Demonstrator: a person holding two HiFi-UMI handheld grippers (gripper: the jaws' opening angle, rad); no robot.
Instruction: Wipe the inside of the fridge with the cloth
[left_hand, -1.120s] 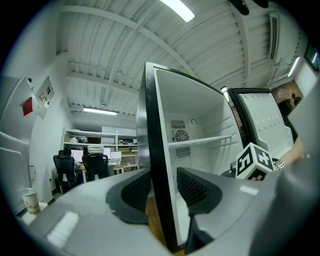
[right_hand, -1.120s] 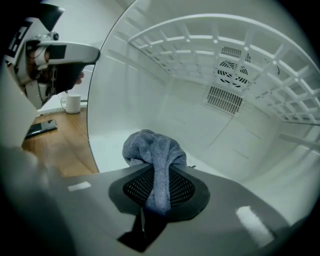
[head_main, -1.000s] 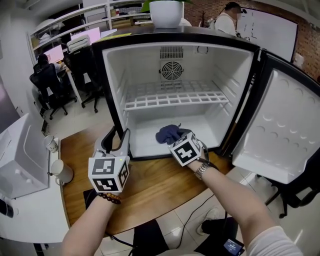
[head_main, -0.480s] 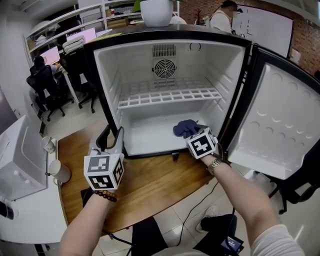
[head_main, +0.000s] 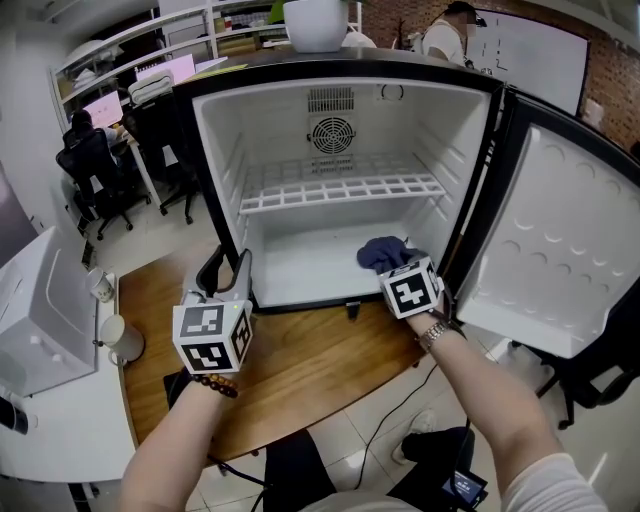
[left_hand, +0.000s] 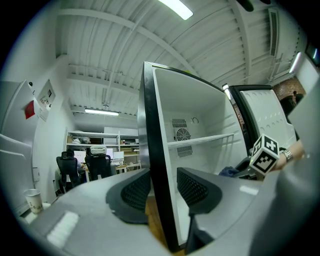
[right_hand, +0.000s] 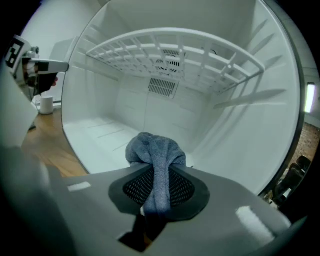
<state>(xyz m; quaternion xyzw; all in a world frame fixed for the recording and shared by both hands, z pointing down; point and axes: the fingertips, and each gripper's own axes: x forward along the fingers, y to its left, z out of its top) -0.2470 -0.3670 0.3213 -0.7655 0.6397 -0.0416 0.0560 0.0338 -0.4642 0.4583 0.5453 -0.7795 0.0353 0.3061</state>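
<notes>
A small white fridge (head_main: 300, 265) stands open, with a wire shelf (head_main: 340, 190) across its middle. My right gripper (head_main: 396, 266) is shut on a dark blue cloth (head_main: 381, 250), which rests on the fridge floor close to the right wall. In the right gripper view the cloth (right_hand: 152, 150) bunches ahead of the right gripper (right_hand: 157, 187) and runs back between the pads. My left gripper (head_main: 231, 263) straddles the front edge of the fridge's left wall (left_hand: 156, 150), a pad (left_hand: 136, 190) on each side. The left gripper (left_hand: 160, 187) is closed on that wall.
The fridge door (head_main: 555, 250) hangs open to the right. A wooden platform (head_main: 300, 370) lies under and in front of the fridge. Two white cups (head_main: 100, 288) and a white box (head_main: 35, 320) sit at the left. A white pot (head_main: 318, 22) tops the fridge.
My right gripper has dragged the cloth rightward across the fridge floor, from the middle to near the right wall. The left gripper has stayed on the left wall.
</notes>
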